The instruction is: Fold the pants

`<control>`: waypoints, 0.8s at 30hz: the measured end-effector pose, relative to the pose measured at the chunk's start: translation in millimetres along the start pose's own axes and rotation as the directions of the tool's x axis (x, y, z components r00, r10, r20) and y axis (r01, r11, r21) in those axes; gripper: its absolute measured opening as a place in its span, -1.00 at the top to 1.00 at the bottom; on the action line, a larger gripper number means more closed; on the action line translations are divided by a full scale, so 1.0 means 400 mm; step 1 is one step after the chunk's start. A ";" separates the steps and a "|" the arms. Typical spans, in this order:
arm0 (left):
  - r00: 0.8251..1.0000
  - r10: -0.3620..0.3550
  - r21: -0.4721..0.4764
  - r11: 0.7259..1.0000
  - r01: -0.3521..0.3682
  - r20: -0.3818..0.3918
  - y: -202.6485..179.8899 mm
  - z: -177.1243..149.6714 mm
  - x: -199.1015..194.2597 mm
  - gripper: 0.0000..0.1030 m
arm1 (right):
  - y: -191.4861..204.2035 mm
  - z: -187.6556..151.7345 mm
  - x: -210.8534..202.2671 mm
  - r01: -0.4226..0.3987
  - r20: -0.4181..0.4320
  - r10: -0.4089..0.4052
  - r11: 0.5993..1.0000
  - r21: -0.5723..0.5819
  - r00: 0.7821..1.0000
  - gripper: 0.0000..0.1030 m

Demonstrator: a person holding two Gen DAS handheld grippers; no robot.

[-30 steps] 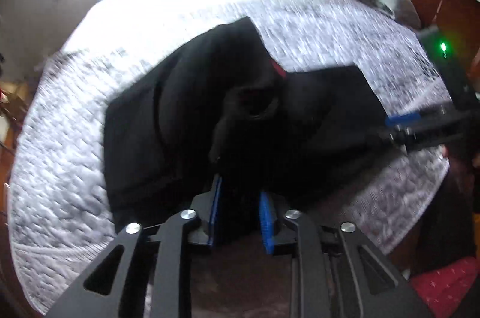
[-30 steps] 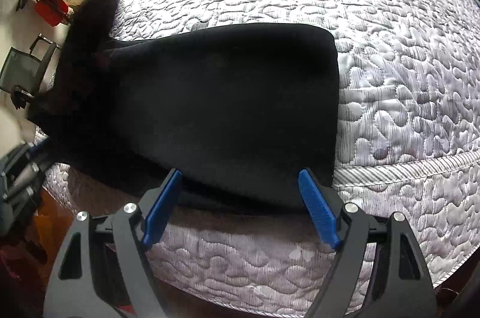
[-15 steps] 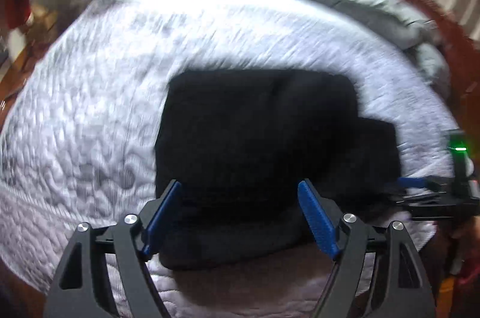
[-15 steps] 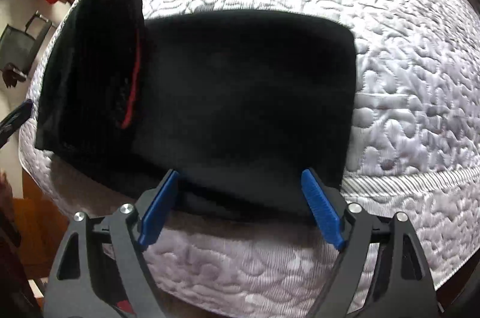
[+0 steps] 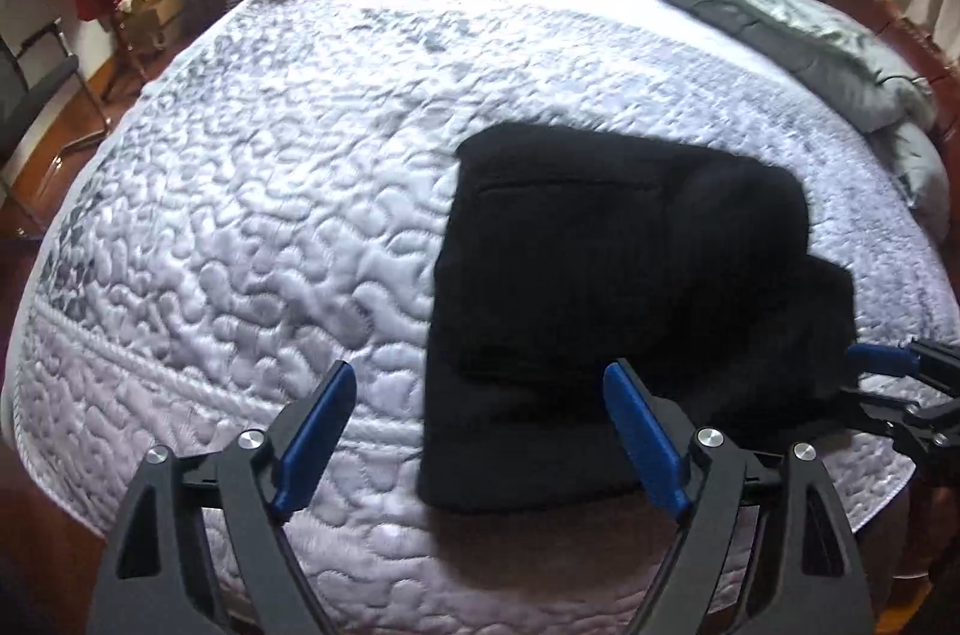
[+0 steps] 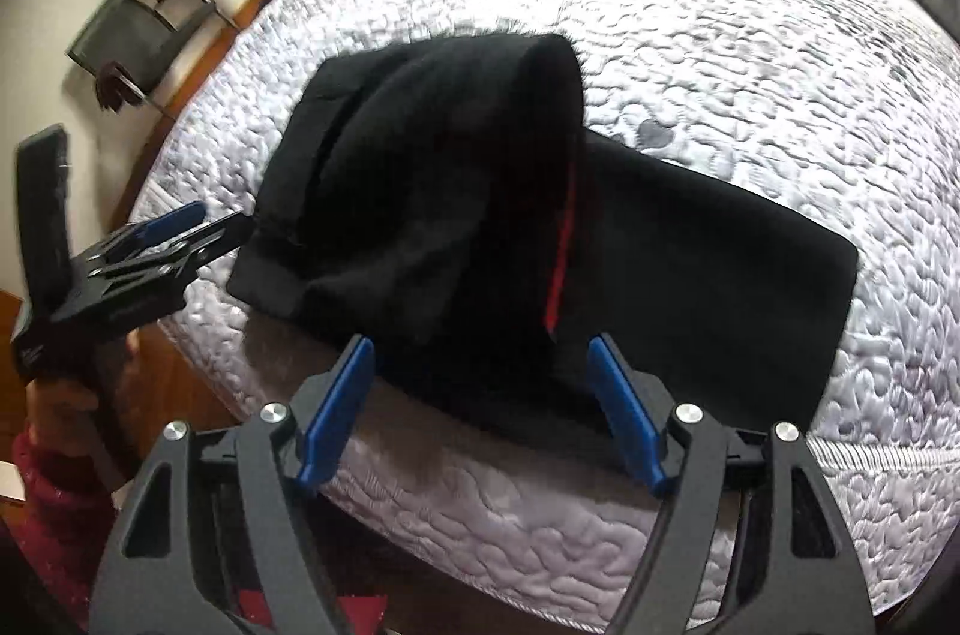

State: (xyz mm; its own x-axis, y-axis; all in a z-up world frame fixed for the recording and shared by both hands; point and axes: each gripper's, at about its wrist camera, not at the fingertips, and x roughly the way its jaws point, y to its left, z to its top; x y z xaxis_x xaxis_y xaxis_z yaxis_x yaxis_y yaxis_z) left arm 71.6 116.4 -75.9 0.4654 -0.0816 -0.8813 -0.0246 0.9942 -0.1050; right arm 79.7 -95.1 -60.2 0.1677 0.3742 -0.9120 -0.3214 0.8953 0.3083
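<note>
While the folded black pants [image 5: 624, 287] lie on the bed [image 5: 252, 239], the left claw [image 5: 480, 431] is opening, gripping nothing, over their near left corner. The right claw [image 6: 480, 407] is closing, empty, above their near edge.

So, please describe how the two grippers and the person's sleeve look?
The left gripper and the right gripper look alike: black metal linkage arms with triangular cut-outs, silver round bolts and two flat blue finger pads. The sleeve by the left gripper's handle is dark red.
</note>
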 end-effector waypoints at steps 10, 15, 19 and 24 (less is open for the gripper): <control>0.997 -0.001 -0.024 1.000 -0.001 -0.074 0.036 -0.019 0.045 -0.73 | -0.004 0.011 0.069 -0.057 -0.055 0.058 0.998 0.020 0.997 0.94; 0.998 0.012 -0.026 1.000 -0.013 -0.059 0.038 -0.008 0.042 -0.75 | -0.009 0.004 0.018 -0.014 -0.017 0.014 1.000 -0.011 1.000 0.96; 0.997 0.018 -0.004 1.000 -0.019 -0.071 0.026 -0.012 0.061 -0.81 | -0.026 -0.005 0.029 0.070 -0.035 -0.070 0.997 -0.015 0.997 0.96; 0.996 0.025 0.010 1.000 -0.024 -0.087 0.011 -0.021 0.087 -0.83 | -0.045 -0.016 0.084 0.055 -0.067 -0.054 0.998 0.007 0.996 0.79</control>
State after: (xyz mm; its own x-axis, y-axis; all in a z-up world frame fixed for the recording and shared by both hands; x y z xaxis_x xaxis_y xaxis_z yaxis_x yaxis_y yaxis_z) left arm 80.3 117.6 -110.8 0.3864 -0.0628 -0.9202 -0.0268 0.9965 -0.0793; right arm 85.0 -100.4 -98.0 0.1224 0.3083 -0.9434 -0.3057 0.9160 0.2597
